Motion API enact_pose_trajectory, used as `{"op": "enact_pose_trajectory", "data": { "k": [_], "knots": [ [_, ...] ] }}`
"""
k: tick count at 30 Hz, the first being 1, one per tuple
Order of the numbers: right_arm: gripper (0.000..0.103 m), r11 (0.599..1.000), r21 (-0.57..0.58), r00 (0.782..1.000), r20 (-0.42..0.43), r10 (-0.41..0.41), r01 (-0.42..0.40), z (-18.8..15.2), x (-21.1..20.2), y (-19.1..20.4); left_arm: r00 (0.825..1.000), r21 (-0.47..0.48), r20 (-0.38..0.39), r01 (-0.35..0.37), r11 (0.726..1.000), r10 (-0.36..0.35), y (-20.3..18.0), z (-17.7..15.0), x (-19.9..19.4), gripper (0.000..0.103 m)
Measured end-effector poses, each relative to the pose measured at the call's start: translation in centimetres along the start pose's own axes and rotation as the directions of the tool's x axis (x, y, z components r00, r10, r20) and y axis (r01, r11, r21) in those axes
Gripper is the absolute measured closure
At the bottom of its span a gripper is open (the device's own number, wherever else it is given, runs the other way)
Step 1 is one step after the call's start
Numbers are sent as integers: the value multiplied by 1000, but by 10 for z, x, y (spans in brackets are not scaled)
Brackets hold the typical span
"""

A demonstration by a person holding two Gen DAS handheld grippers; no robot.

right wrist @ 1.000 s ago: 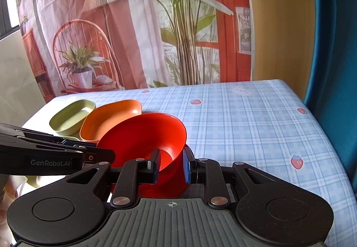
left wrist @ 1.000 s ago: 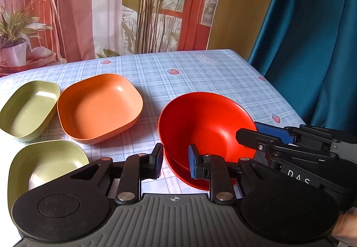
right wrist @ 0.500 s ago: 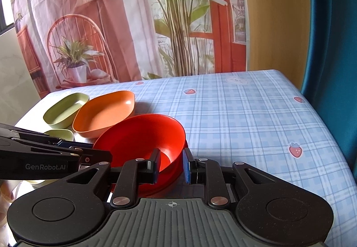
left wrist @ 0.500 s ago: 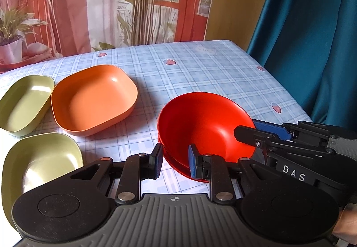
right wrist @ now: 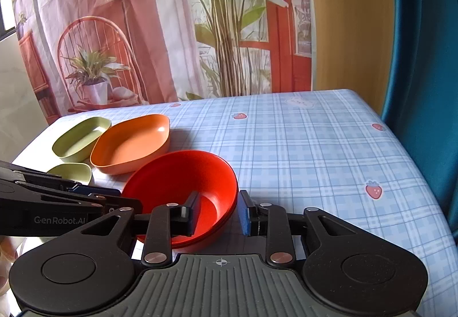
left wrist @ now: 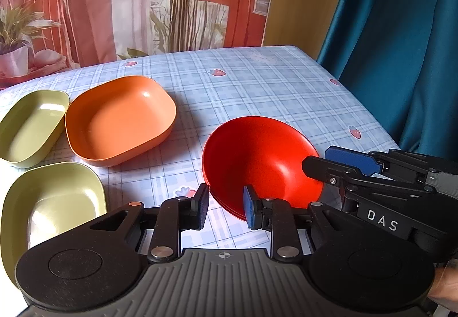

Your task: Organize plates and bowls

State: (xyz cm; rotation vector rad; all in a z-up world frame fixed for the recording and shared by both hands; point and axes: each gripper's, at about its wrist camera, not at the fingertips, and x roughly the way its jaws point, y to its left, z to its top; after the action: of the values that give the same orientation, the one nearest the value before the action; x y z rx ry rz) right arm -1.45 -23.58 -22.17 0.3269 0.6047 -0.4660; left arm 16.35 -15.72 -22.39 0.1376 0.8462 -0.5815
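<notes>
The red bowl (right wrist: 183, 191), tilted up a second ago, is now set flat in the red bowl beneath, near on the counter (right wrist: 315, 145). The right gripper (right wrist: 217, 211) fingers have just been opening; the rim sits between them, released. The left gripper (left wrist: 226, 208) fingers are parted, gripping nothing. The orange bowl (left wrist: 120, 119) and green bowls (left wrist: 31, 125) are seen left.

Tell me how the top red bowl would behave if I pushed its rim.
The top red bowl looks glossy and rigid, probably light plastic and slippery. Nested in the red bowl beneath, it may drag that along. Low and wide, it seems unlikely to tip.
</notes>
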Motion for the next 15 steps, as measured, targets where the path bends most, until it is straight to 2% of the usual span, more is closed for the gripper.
{"op": "enact_pose_trajectory", "data": {
  "k": [10, 12, 14, 15],
  "knots": [
    [75, 1000, -24, 1000, 19, 16, -15, 2, -12, 11, 998, -34, 51, -22, 999, 24, 12, -5, -24, 76],
    [74, 999, -29, 1000, 11, 21, -21, 2, -12, 15, 997, -41, 56, -42, 998, 45, 19, -7, -30, 73],
    [74, 999, -39, 999, 3, 32, -32, 1, -12, 22, 995, -53, 63, -71, 996, 75, 29, -9, -37, 65],
    [74, 998, -46, 999, 1, 37, -37, 2, -12, 26, 994, -61, 69, -83, 995, 87, 35, -10, -41, 64]
  ]
}}
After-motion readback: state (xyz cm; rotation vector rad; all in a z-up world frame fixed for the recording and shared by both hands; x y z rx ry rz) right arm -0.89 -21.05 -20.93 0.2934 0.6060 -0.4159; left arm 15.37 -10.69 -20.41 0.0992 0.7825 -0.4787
